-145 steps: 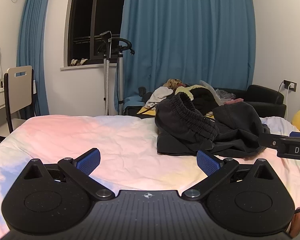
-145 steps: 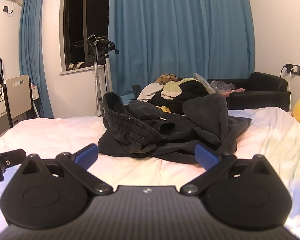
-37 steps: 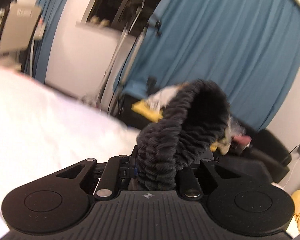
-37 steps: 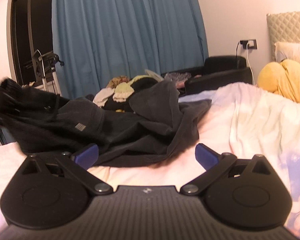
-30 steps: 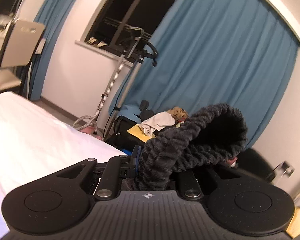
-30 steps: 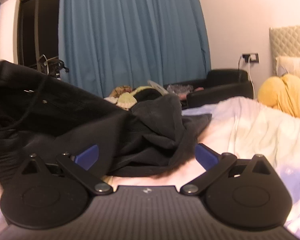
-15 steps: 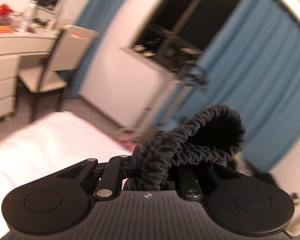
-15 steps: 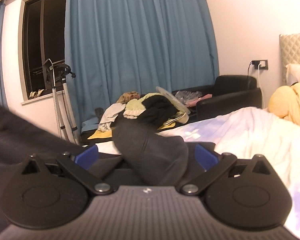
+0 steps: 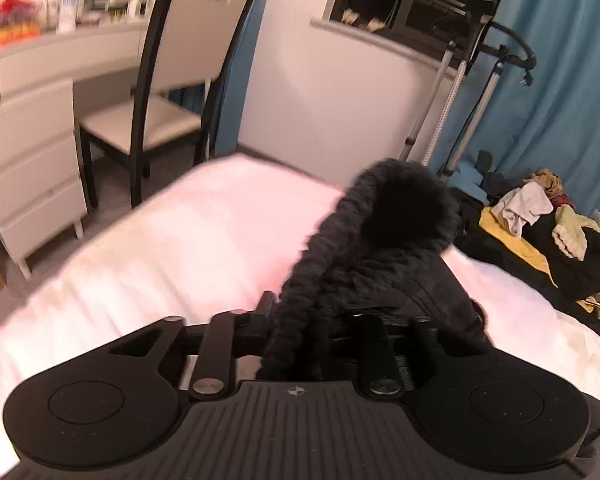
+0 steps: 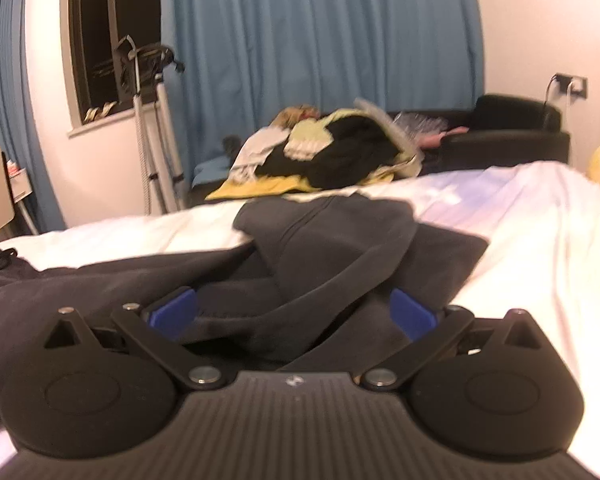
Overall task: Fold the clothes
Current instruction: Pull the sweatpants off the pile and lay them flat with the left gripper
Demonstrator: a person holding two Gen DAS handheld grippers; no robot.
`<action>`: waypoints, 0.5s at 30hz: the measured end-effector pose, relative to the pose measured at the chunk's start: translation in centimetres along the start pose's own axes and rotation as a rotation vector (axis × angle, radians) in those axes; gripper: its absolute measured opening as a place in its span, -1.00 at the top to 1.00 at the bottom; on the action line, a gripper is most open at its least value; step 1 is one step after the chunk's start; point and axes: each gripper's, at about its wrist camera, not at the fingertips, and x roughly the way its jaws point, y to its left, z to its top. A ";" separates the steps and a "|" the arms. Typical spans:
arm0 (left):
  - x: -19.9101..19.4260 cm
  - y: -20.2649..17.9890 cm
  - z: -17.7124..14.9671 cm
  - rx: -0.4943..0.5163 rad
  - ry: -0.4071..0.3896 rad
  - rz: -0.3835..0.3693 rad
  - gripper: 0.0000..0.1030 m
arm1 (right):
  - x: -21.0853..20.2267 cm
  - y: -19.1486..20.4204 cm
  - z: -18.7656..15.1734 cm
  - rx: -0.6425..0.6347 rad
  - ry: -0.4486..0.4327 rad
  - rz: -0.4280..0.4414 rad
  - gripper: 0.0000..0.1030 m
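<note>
Left gripper (image 9: 300, 332) has swung the dark pants (image 10: 340, 248) leftward, clamped on the waistband (image 9: 380, 240); right gripper (image 10: 292, 316) gapes over them. Soft, floppy, so grab hems.

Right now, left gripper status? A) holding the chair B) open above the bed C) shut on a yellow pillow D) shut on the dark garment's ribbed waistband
D: the left gripper has its fingers drawn together with the dark garment bunched between them, its ribbed waistband looping up over the bed.
</note>
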 end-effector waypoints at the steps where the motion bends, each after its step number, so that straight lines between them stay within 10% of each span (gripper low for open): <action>1: -0.2 0.3 -0.7 -0.003 0.009 -0.008 -0.19 | 0.3 0.2 -0.1 -0.002 0.008 0.004 -1.00; 3: -1.3 1.3 -1.9 0.013 -0.002 -0.024 -0.72 | 0.6 0.6 -0.2 -0.007 0.014 0.002 -1.00; 15: -16.5 0.1 -11.9 0.081 -0.197 -0.140 -0.80 | 1.0 0.3 2.9 0.118 0.035 0.103 -1.00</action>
